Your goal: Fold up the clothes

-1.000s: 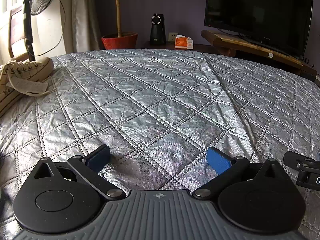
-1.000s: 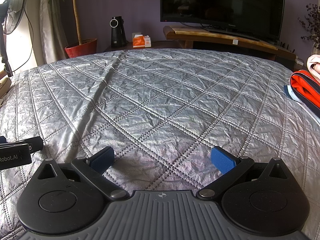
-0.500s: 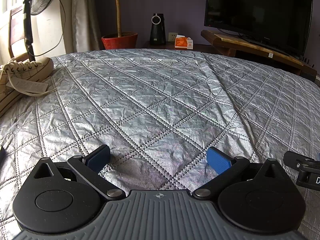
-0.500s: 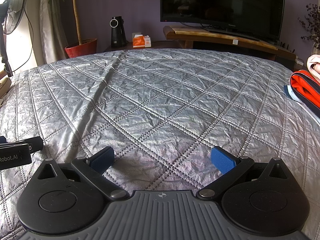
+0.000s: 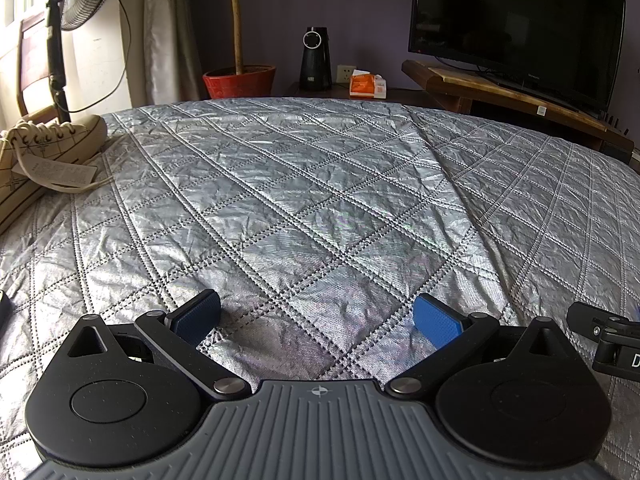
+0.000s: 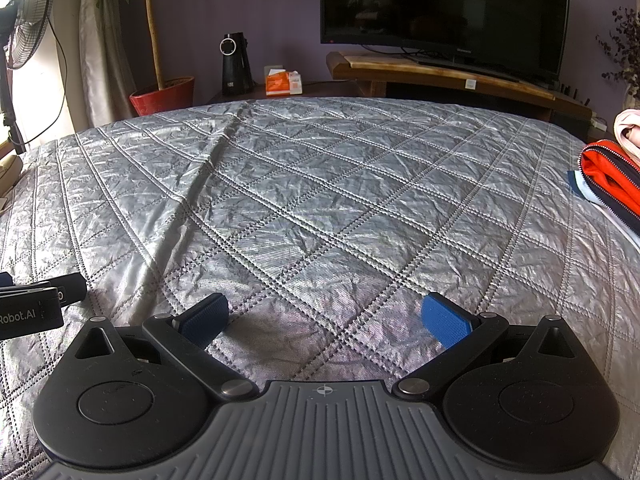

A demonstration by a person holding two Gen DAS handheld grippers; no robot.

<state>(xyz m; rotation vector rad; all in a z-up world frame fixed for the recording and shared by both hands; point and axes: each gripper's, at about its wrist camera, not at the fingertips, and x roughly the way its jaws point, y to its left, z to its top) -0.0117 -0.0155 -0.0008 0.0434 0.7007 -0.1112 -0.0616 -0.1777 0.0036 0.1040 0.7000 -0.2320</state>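
Observation:
A silver quilted bedspread point(image 5: 320, 200) point(image 6: 320, 200) fills both views. My left gripper point(image 5: 316, 318) rests low over it, open, with nothing between its blue pads. My right gripper point(image 6: 326, 318) sits beside it, also open and holding nothing. A cream checked garment point(image 5: 44, 152) with a paper tag lies at the far left edge of the bed. Folded clothes point(image 6: 612, 184), red with dark and white stripes, lie at the right edge of the bed, with a pale pink piece point(image 6: 628, 132) behind them. Each gripper's side shows at the edge of the other's view.
Past the bed stand a red plant pot point(image 5: 239, 80), a black speaker point(image 5: 316, 58), an orange tissue box point(image 5: 367, 85), and a TV point(image 6: 444, 12) on a wooden stand point(image 6: 452, 76). A standing fan point(image 5: 60, 20) is at the left.

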